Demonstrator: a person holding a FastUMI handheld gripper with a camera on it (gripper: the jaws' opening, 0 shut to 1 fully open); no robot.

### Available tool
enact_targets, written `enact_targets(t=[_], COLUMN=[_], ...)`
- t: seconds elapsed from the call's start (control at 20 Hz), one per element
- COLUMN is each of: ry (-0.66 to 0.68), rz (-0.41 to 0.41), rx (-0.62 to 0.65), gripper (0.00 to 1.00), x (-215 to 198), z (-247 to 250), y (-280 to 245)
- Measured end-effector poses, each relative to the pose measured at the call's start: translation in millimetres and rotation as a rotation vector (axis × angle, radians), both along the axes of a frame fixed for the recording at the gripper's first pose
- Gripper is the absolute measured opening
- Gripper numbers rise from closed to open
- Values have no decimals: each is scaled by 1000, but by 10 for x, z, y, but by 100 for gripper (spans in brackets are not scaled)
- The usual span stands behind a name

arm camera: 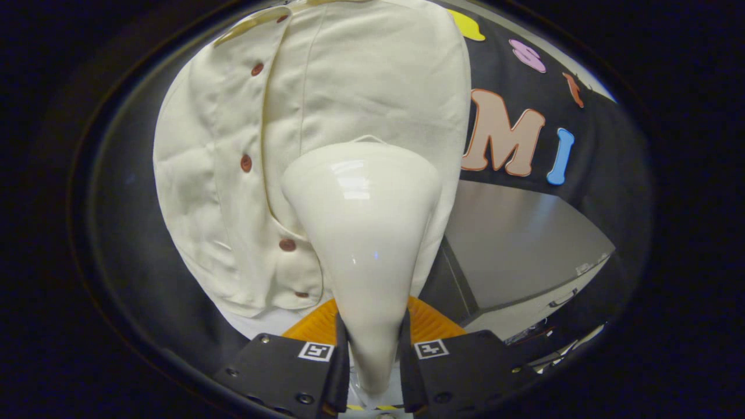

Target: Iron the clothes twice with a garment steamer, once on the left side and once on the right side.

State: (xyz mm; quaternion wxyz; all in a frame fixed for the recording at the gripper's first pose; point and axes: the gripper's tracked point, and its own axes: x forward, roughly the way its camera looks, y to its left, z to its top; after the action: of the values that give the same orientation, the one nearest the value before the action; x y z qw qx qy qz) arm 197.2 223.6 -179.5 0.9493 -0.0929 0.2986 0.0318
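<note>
We see hand-held gripper (pixel 373 361) clamped on steamer (pixel 364 233), head against shirt (pixel 326 116); risk: handle slips, snags button (pixel 287 245).

Cream steamer (pixel 364 233) against buttoned shirt (pixel 326 87)

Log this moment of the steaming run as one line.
hand-held gripper: shut on garment steamer | steamer head: against cream buttoned shirt, right of button placket | shirt: hanging on booth wall
</note>
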Motion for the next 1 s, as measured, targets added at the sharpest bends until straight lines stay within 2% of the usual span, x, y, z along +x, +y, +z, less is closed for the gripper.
enact_targets(t=[0.45,1.0], ry=[80,182], rz=[-36,-88], rx=[3,14], gripper=[36,36], x=[-28,-263], z=[-633,-1377], y=[-164,-227])
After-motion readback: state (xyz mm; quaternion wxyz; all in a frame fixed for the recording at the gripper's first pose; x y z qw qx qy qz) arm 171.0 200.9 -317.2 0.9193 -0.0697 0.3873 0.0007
